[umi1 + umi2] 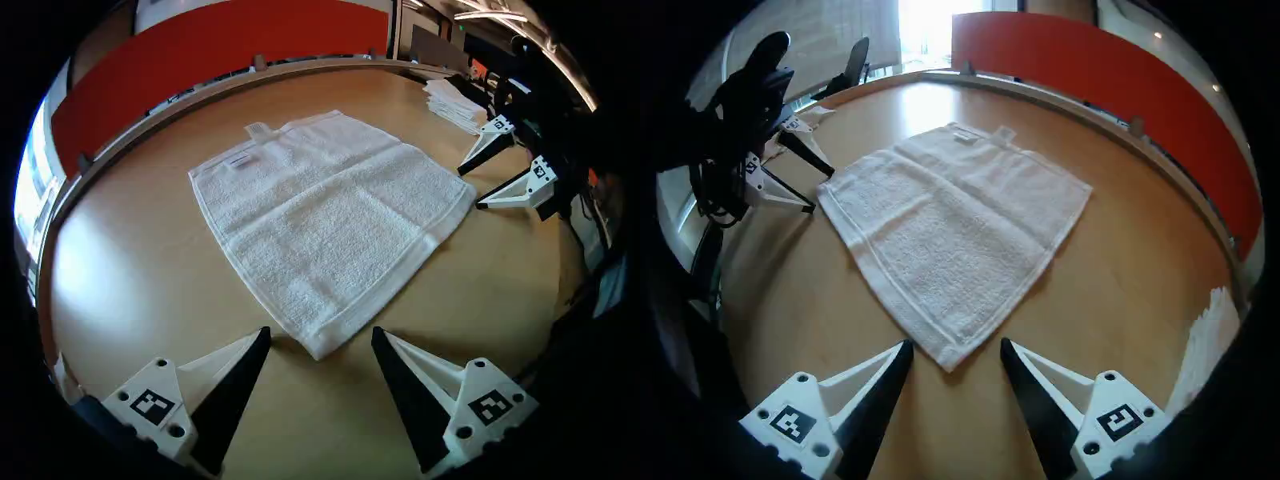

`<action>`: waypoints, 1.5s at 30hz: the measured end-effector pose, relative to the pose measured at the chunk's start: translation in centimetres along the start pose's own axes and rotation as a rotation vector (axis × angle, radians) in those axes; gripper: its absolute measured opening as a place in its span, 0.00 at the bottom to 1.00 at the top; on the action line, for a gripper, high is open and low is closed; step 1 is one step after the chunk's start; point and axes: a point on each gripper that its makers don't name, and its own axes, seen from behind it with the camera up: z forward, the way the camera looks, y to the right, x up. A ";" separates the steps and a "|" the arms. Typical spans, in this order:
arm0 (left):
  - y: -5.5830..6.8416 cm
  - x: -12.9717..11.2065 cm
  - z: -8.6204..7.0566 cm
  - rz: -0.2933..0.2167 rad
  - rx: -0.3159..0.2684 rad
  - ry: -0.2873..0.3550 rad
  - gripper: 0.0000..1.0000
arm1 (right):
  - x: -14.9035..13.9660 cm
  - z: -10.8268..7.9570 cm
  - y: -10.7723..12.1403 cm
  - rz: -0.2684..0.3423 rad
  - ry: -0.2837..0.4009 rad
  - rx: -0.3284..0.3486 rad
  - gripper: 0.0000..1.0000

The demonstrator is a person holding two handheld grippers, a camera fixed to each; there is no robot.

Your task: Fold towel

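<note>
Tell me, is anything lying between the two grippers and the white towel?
Nothing visible does. The flat white terry towel lies on the wooden table, and the open left gripper and right gripper each point at a near corner.

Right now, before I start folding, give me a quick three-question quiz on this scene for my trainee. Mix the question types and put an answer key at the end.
1. True or false: the left claw is shut on the towel.
2. Which part of the towel lies nearest the right claw? A) a corner B) the middle of a long edge C) its centre
3. Fill in: on the table, apart from the spread towel, sits a ___ of folded white towels.
Key: 1 false, its jaws stand open at a corner of the towel. 2 A. 3 stack.
</note>
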 end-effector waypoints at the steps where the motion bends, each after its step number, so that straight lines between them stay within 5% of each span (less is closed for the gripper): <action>1: 0.0 0.0 0.0 -0.002 0.003 -0.001 0.90 | 0.0 0.0 0.0 0.000 0.000 0.000 0.80; 5: -0.3 0.0 -0.1 -0.027 0.024 -0.003 0.58 | 0.1 0.1 -0.2 0.003 -0.001 0.001 0.72; 15: 0.0 -0.1 -0.2 -0.036 0.030 -0.011 0.46 | 0.0 -0.1 -0.6 0.017 0.002 0.003 0.24; 23: 0.4 -0.2 -0.2 -0.029 0.033 -0.017 0.17 | -0.1 -0.2 -0.5 0.040 -0.001 0.006 0.17; 35: 0.3 -0.2 -0.6 -0.097 0.018 -0.026 0.12 | 0.0 -0.3 -0.8 0.030 -0.013 0.024 0.16; 45: 1.0 0.3 -2.0 -0.093 0.018 -0.031 0.11 | 1.5 -2.0 -0.8 0.017 0.012 0.015 0.16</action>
